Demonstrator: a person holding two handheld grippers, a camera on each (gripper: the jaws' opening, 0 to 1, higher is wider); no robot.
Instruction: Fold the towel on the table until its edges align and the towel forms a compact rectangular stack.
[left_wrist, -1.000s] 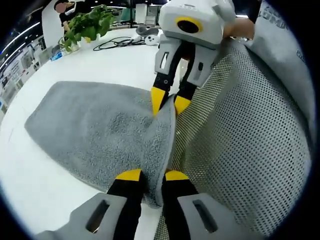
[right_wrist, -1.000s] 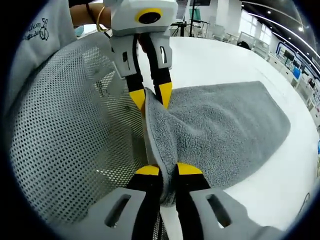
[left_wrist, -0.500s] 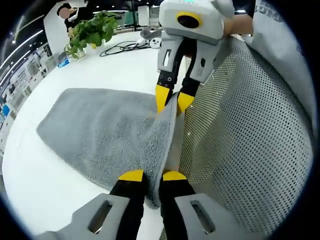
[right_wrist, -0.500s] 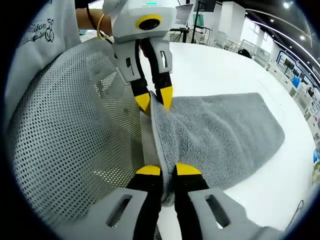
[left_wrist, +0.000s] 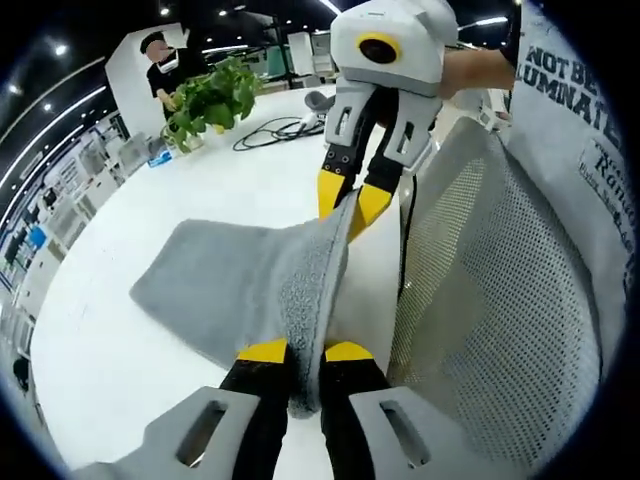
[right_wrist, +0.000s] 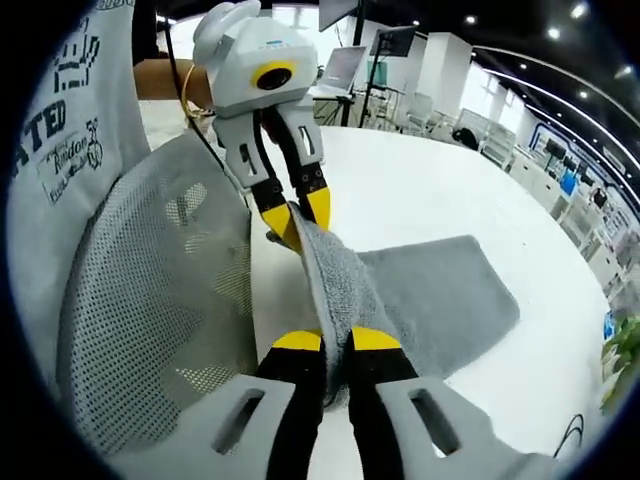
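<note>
Left gripper view: both tongs pinch the fluffy grey terry towel's raised edge taut.

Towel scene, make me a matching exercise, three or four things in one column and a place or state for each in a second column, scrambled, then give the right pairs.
Things:
1. towel
2. left gripper
3. potted plant
4. mesh chair back

Places or states:
A. green, at the table's far edge
B. shut on a corner of the cloth
C. near edge lifted, far part on the white table
D. beside the table, perforated grey

Pairs: 1-C, 2-B, 3-A, 4-D
</note>
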